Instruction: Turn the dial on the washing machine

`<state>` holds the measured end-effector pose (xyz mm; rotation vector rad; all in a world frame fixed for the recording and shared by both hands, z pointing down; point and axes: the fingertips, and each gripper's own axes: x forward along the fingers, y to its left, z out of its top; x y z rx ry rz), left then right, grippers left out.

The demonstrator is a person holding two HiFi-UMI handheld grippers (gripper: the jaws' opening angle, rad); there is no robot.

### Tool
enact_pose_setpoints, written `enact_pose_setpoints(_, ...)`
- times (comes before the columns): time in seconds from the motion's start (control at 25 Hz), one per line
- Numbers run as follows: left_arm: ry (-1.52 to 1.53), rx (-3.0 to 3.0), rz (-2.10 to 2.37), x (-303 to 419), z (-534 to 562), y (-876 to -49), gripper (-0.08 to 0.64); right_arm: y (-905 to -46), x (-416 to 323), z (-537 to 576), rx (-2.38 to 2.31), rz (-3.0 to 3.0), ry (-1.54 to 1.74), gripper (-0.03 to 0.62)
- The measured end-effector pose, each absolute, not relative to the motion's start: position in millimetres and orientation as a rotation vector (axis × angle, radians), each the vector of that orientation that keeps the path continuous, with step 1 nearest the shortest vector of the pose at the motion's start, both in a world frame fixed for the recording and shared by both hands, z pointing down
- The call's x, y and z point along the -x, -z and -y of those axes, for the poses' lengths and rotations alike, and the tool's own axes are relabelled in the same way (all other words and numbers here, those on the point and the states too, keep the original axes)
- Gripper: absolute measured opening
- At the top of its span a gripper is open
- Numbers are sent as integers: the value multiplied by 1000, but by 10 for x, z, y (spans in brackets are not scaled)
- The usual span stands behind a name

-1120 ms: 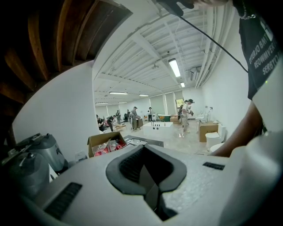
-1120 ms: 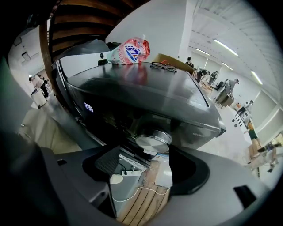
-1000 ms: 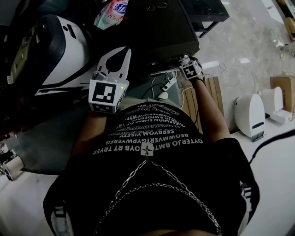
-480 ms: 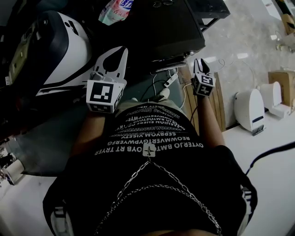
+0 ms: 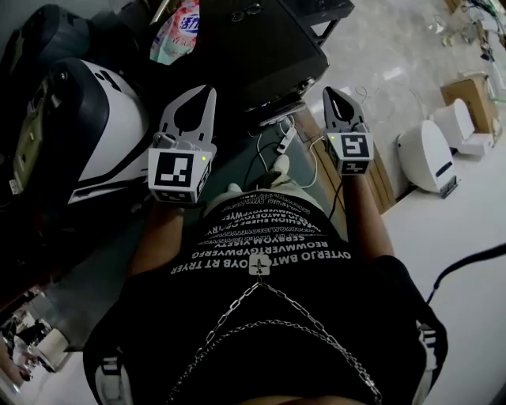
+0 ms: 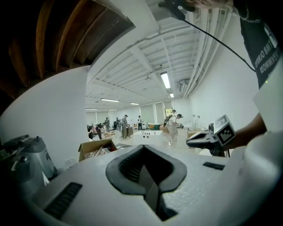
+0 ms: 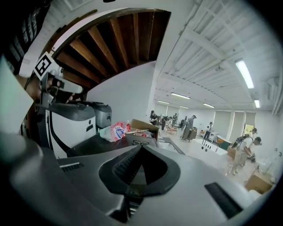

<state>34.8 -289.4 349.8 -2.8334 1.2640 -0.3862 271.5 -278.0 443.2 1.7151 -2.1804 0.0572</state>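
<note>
The washing machine [image 5: 95,119], white with a dark top, stands at the left in the head view. It also shows in the right gripper view as the white machine [image 7: 73,126]. I cannot make out its dial in any view. My left gripper [image 5: 211,89] hangs just right of the machine, shut and empty. My right gripper [image 5: 329,92] is held up in the air in front of the black cabinet [image 5: 261,47], its jaws shut with nothing between them. Each gripper view shows its own tips closed: left [image 6: 143,146], right [image 7: 140,148].
A pink and green detergent bag [image 5: 178,24] lies on the black cabinet, with a cardboard box [image 7: 141,128] beside it. A power strip and cables [image 5: 285,142] lie on the floor below. White appliances [image 5: 427,162] stand at the right. People work far off in the hall.
My right gripper has come away from the black cabinet's edge, risen towards me, and its jaws have closed. The left gripper has barely moved. The head view has shifted.
</note>
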Motion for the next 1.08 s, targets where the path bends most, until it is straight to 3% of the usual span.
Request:
enact_pose_setpoints(0.24,324,2816,-1210,-148,2689,-3257,6,-3845,-2449,2383,-1789,2213,29,-5)
enact_pose_setpoints(1.08,260,2944,-1040,312,1794,-3409,6,-3782,-1655,1386,-1806,2184,-1,-3)
